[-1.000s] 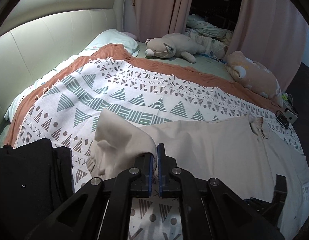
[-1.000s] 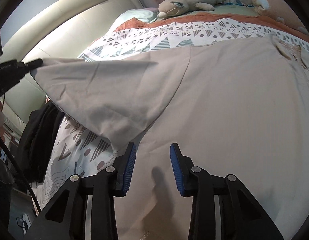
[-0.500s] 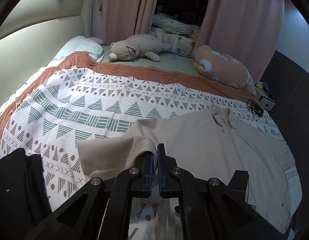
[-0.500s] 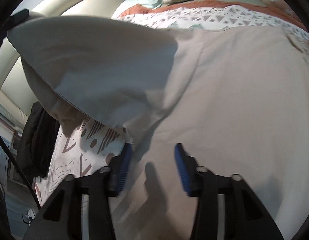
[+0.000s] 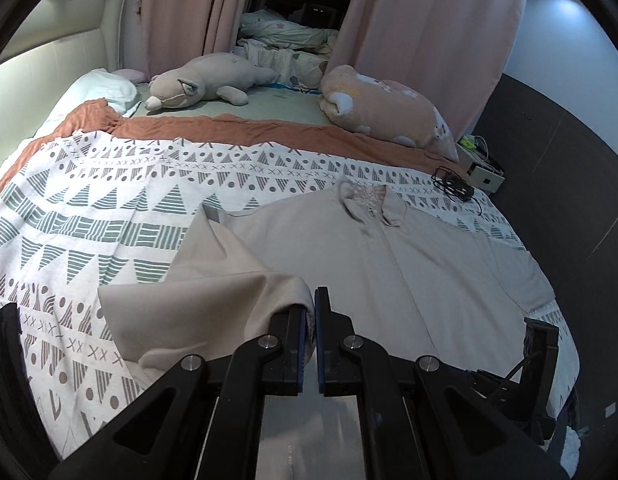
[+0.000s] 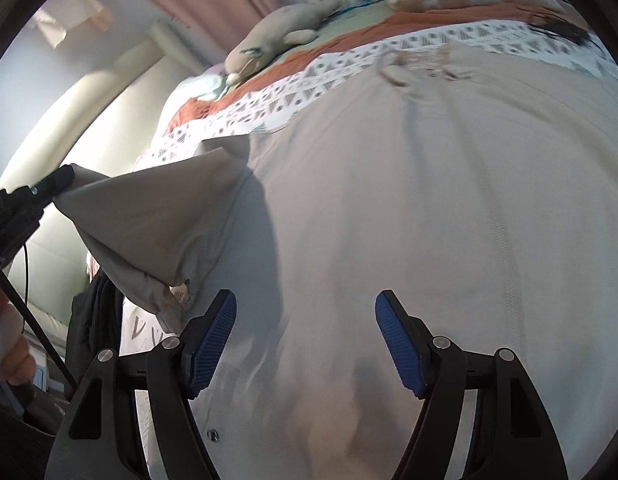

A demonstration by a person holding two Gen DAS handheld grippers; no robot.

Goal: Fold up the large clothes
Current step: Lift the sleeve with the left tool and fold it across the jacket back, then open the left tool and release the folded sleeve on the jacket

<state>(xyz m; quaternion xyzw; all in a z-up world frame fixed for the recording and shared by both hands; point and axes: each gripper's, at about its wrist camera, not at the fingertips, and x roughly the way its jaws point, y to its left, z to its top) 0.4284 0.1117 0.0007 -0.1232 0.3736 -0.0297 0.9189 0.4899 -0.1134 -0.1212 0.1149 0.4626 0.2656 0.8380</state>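
Observation:
A large beige shirt point(image 5: 409, 256) lies spread on the patterned bedspread point(image 5: 89, 200), collar toward the far side. My left gripper point(image 5: 312, 308) is shut on the shirt's left sleeve point(image 5: 213, 292) and holds it lifted over the shirt's body. In the right wrist view the same sleeve point(image 6: 161, 216) hangs from the left gripper's tip point(image 6: 59, 182) at the left. My right gripper point(image 6: 305, 320) is open and empty, just above the shirt's lower front point(image 6: 429, 200).
Two plush toys point(image 5: 205, 80) point(image 5: 381, 104) lie at the bed's far side before pink curtains. A black garment point(image 5: 5, 360) lies at the bed's left front edge. A cable and a box point(image 5: 485, 176) sit at the far right corner. A padded headboard point(image 6: 89, 120) is on the left.
The left gripper has carried the sleeve up and to the right, over the shirt's body. The right gripper has opened wider and moved right along the shirt's lower part.

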